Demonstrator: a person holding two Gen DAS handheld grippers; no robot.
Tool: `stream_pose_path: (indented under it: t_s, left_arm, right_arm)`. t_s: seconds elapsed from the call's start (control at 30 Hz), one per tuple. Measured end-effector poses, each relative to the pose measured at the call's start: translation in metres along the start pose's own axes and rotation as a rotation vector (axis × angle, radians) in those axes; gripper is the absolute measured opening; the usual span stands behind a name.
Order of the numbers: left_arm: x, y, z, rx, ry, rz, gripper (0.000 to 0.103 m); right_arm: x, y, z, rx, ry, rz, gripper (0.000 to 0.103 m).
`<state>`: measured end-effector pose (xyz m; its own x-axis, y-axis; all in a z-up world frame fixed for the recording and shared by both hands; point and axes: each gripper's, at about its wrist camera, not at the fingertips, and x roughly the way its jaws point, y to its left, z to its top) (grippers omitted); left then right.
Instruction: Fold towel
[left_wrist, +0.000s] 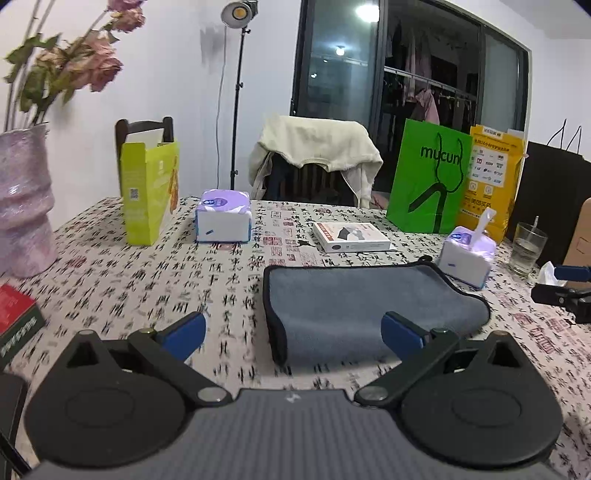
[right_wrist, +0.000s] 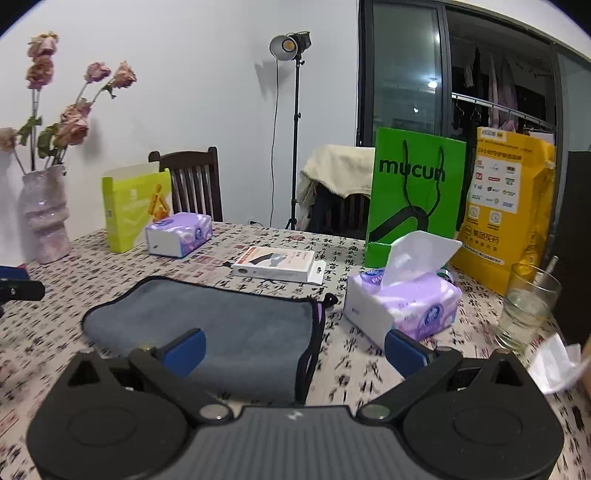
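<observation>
My left tongs (left_wrist: 293, 334): spread wide, holding nothing, above the towel's near left corner.
My right tongs (right_wrist: 295, 349): spread, holding nothing, over its right edge.
Towel (left_wrist: 354, 306): grey, folded, flat on the tabletop (left_wrist: 147, 280).
Tissue pack (right_wrist: 402, 304): just right of it.

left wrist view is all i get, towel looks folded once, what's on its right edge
Observer: In the right wrist view the towel's right edge shows stacked layers with black trim, plus a small loop at the far corner.
Operator: right gripper holding anything
Observer: No. The right gripper is open, its left finger over the towel, its right finger near the tissue pack.
Operator: anything else close by
Observer: A crumpled tissue lies beside the glass.
</observation>
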<state>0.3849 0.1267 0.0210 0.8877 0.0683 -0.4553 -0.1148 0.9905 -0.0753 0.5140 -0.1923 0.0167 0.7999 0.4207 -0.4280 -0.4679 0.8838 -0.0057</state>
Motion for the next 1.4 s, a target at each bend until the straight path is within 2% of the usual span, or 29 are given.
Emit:
stream_pose_path:
  t_s: [0.17,0.5,0.73,0.9,1.27,1.4]
  left_arm:
    - [-0.034,-0.011,-0.021,-0.009,-0.009,-0.001,0.103]
    - [-0.119,-0.037,-0.062,0.047,-0.100,0.004,0.103]
    - [-0.166,-0.049,-0.099,0.063,-0.152,0.054,0.103]
    - [-0.196,-0.053,-0.122,0.088,-0.201,0.062,0.103]
    - [-0.253,-0.059,-0.167,0.102,-0.226,0.096,0.103]
    - [-0.271,-0.063,-0.180,0.091,-0.213,0.079,0.103]
  right_arm:
    - [-0.039,0.010,-0.015,0.002,-0.019,0.006,0.103]
    - [-0.114,0.034,-0.048,-0.010,-0.045,-0.003,0.103]
    - [-0.158,0.059,-0.078,-0.051,-0.055,0.002,0.103]
    - [-0.186,0.078,-0.102,-0.061,-0.071,0.012,0.103]
    - [-0.246,0.113,-0.147,-0.075,-0.107,0.026,0.103]
    - [-0.263,0.122,-0.158,-0.045,-0.110,0.038,0.103]
